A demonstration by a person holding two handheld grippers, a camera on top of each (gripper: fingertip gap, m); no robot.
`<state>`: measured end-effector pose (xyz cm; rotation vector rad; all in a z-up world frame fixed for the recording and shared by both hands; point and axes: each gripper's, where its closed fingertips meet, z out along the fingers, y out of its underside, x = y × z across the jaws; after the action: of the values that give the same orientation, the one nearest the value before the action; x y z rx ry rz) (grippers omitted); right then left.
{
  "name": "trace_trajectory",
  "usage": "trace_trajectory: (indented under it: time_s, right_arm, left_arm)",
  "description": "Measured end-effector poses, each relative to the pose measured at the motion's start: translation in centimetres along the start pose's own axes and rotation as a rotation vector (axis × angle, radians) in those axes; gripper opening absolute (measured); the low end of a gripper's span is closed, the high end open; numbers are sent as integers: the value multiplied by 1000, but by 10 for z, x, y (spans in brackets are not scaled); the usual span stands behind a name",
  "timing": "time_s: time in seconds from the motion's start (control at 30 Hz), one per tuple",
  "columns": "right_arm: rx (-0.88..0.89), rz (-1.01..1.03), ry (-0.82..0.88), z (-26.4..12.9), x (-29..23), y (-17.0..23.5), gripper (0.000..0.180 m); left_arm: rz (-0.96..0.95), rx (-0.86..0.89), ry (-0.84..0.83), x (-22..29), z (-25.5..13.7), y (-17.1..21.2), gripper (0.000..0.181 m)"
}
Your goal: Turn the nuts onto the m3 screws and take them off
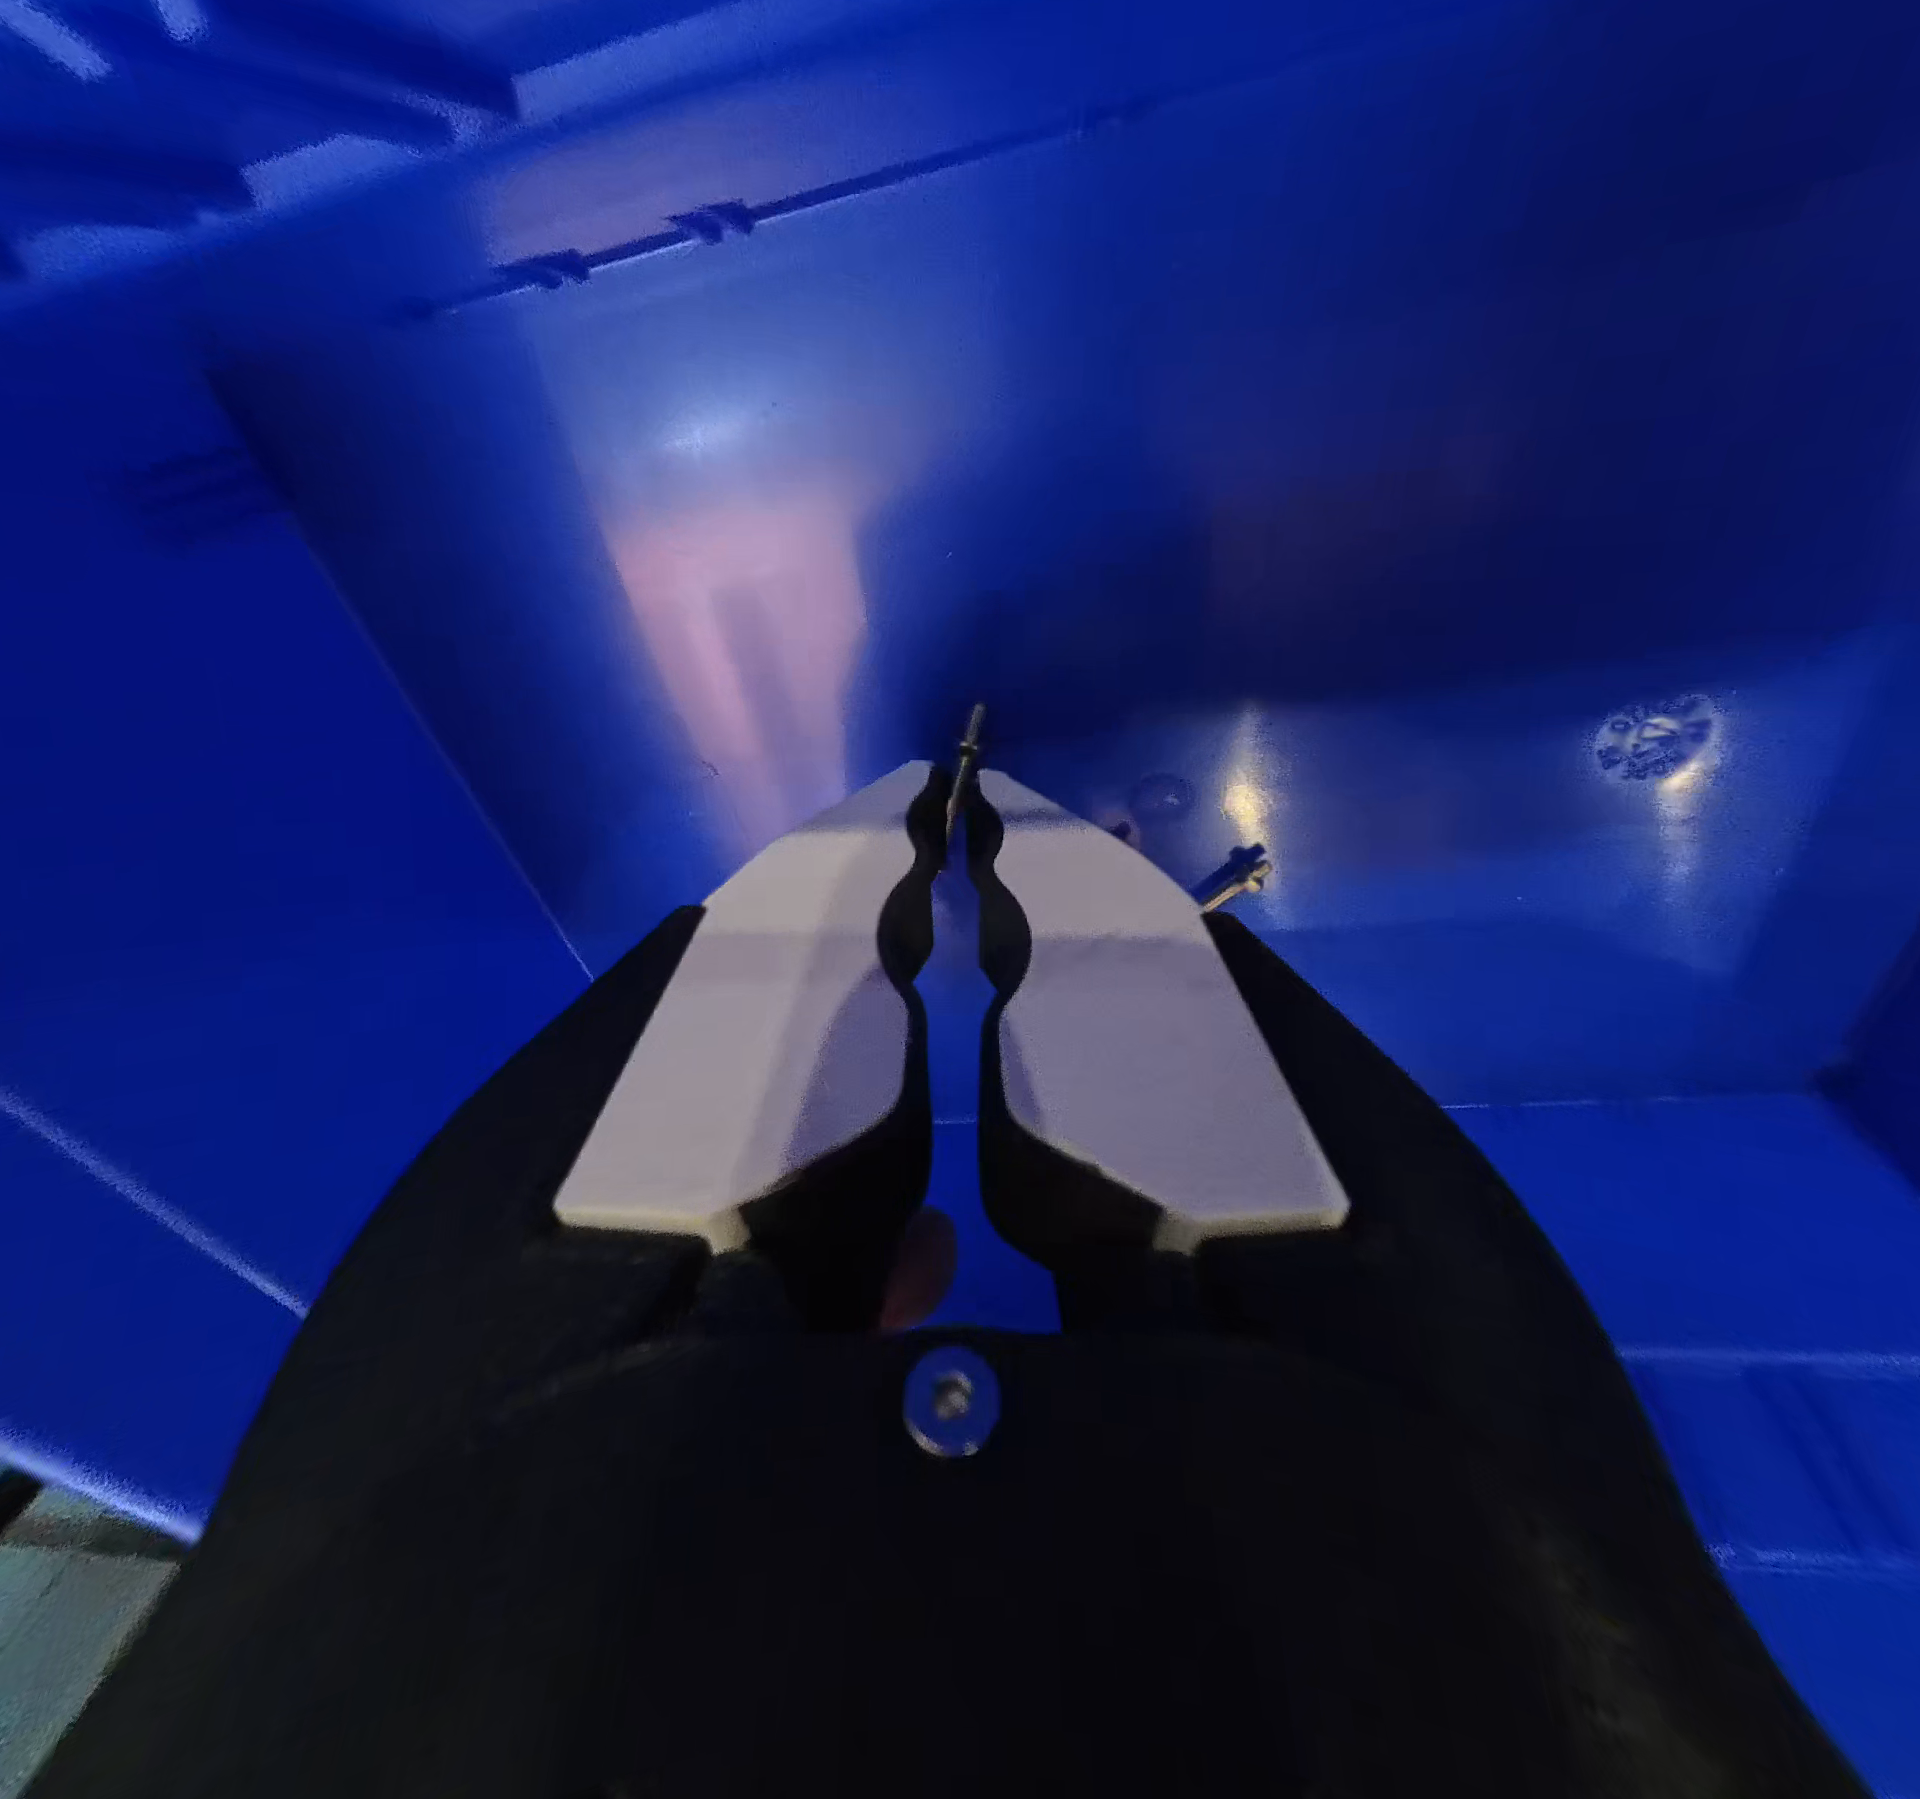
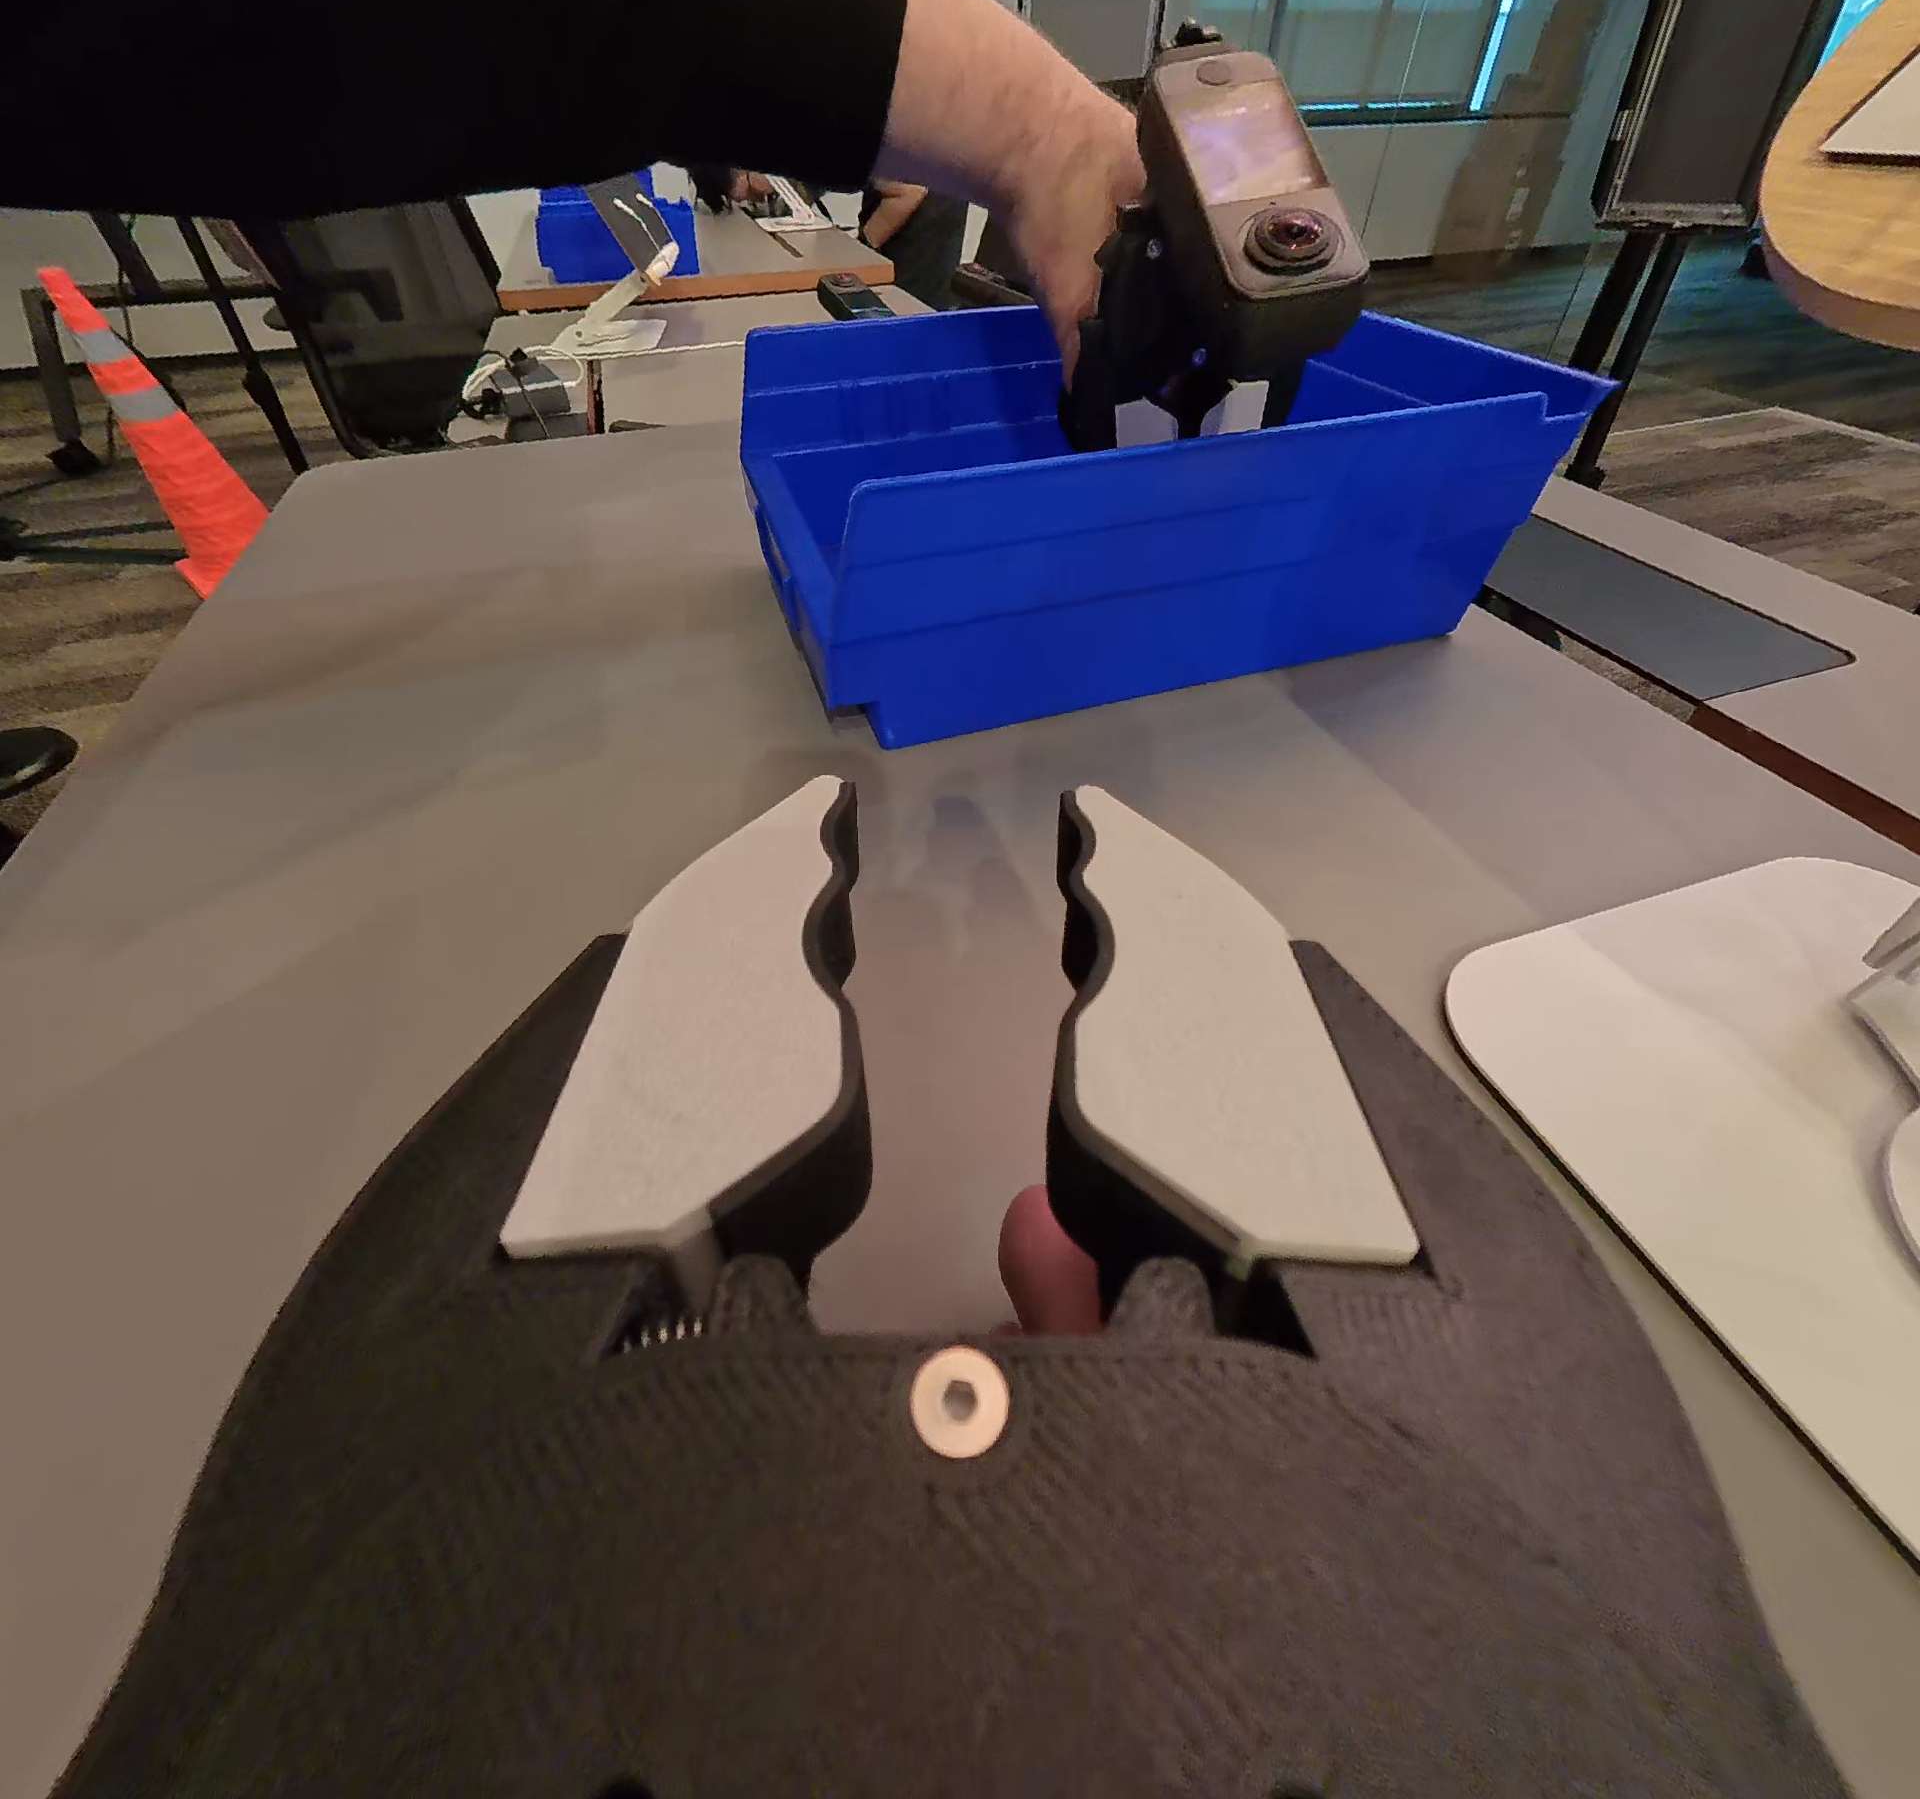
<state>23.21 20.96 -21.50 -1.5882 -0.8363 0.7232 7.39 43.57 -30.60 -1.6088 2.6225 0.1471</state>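
Note:
In the left wrist view my left gripper [image 1: 960,781] is inside a blue bin [image 1: 1351,523], shut on a thin metal screw [image 1: 969,747] that sticks up past the tips, with a small nut on its shaft. A second screw [image 1: 1238,874] lies on the bin floor just right of the fingers. In the right wrist view my right gripper [image 2: 956,799] is open and empty, low over the grey table [image 2: 436,710], a short way in front of the blue bin [image 2: 1143,575]. The left gripper's body with its camera [image 2: 1236,232] reaches down into that bin, held by a hand.
A white tray [image 2: 1683,1074] lies on the table at the right. A dark inset panel [image 2: 1642,606] sits right of the bin. An orange cone [image 2: 156,419] stands on the floor at the left. Other tables and a second blue bin [image 2: 592,237] stand behind.

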Motion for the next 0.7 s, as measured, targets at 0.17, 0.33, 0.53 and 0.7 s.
trace_trajectory:
  time_s: [0.17,0.33,0.53,0.7]
  right_arm:
    - [2,6,-1,0,1,0,36]
    - [5,14,-3,0,2,-1,36]
    - [6,19,-4,0,2,-1,36]
    - [9,15,-3,-1,2,-1,35]
  left_arm:
    - [-44,0,84,1,0,0,3]
    - [-137,78,151,4,0,-2,2]
    - [-159,72,106,4,-1,-2,2]
    - [-178,67,61,3,-2,0,2]
